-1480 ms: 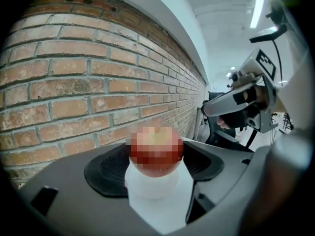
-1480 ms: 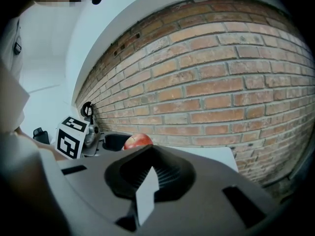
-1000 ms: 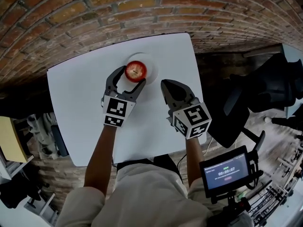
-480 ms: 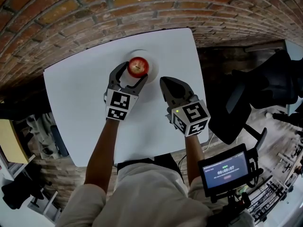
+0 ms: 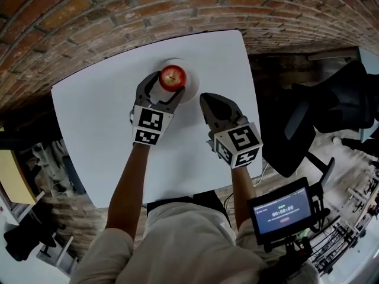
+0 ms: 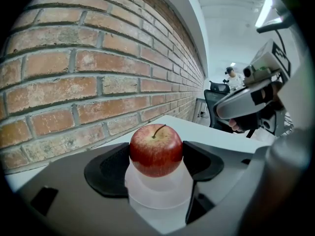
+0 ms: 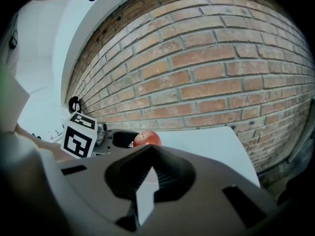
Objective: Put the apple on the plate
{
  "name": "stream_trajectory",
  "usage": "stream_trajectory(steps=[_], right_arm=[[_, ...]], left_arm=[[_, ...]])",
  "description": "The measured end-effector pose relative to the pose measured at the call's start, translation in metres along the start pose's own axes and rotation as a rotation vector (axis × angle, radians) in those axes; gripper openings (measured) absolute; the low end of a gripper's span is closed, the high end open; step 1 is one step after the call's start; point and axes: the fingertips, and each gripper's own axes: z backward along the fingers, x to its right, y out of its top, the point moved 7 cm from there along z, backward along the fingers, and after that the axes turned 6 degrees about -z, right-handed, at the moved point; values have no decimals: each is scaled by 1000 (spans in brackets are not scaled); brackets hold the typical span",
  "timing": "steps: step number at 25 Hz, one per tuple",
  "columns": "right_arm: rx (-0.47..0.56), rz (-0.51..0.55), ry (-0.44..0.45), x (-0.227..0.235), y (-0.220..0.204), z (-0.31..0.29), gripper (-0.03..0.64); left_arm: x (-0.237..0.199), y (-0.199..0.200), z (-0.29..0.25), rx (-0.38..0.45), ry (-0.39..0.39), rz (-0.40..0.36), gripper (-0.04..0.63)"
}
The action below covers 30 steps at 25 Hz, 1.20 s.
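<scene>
White table [image 5: 100,123] against a brick wall [image 5: 89,16]: apple [image 5: 173,77] reaches the plate [image 5: 190,89]
Over the last second the left gripper [image 5: 165,83] has carried the apple forward until it sits centred over the plate. Its jaws still press on both sides of the fruit, so only the release seems left. Right gripper [image 5: 206,101] waits alongside, jaws together and empty
</scene>
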Motion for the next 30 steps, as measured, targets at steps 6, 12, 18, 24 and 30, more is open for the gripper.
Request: stream_trajectory(steps=[6, 12, 18, 24, 30], right_arm=[[7, -16, -6, 2, -4, -3, 3], [10, -32, -17, 7, -7, -3, 2], [2, -39, -26, 11, -12, -2, 3], [-13, -39, -32, 11, -14, -4, 3], [-29, -61, -34, 14, -18, -5, 2]], left_arm=[[-1, -4, -4, 4, -7, -12, 347], [0, -11, -10, -17, -4, -26, 347], [5, -14, -13, -34, 0, -39, 348], [3, -15, -15, -20, 16, -27, 348], [4, -15, -16, 8, 32, 0, 348]])
